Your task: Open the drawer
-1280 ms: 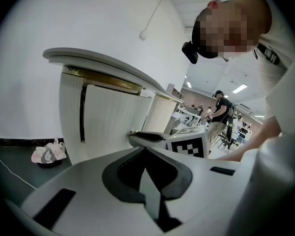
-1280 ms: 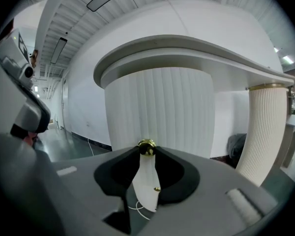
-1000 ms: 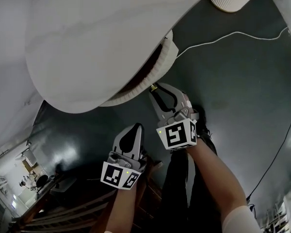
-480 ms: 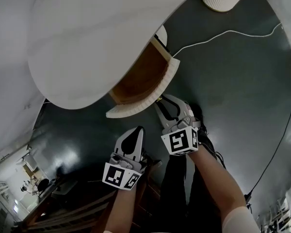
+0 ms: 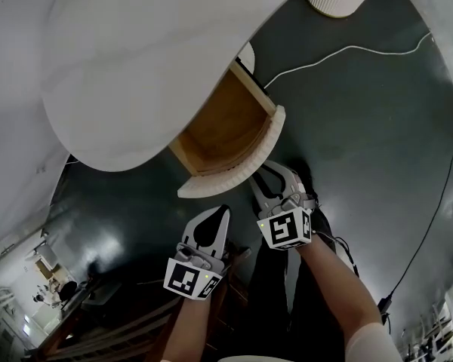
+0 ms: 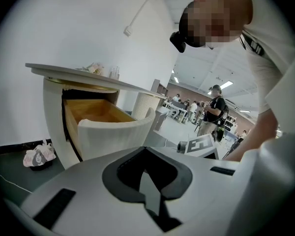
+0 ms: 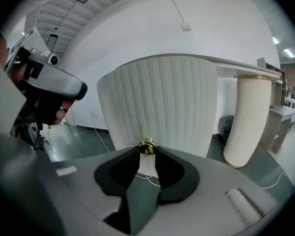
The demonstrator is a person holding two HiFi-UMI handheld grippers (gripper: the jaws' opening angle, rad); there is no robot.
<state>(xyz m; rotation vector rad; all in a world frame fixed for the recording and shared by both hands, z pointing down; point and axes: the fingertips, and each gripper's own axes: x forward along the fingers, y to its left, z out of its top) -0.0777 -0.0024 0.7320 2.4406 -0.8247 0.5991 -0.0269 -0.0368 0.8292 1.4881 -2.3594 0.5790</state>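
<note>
As right gripper (image 7: pixel 146 152) pinches brass knob (image 7: pixel 146 145), ribbed drawer (image 5: pixel 238 173) open

The head view was dim on the whole. The dark floor (image 5: pixel 362 127) took little light, with one pale patch of glare at the lower left. The white tabletop (image 5: pixel 151 59) was bright and threw a shadow into the inner part of the drawer (image 5: pixel 226 127). Both gripper views were brighter, lit by ceiling lamps (image 6: pixel 226 85), and were strongly bent at the edges, with black corners. The left gripper (image 6: pixel 146 151) and the right gripper (image 7: pixel 146 154) looked soft near the lens. The gold knob (image 7: pixel 146 145) had a small shine.
</note>
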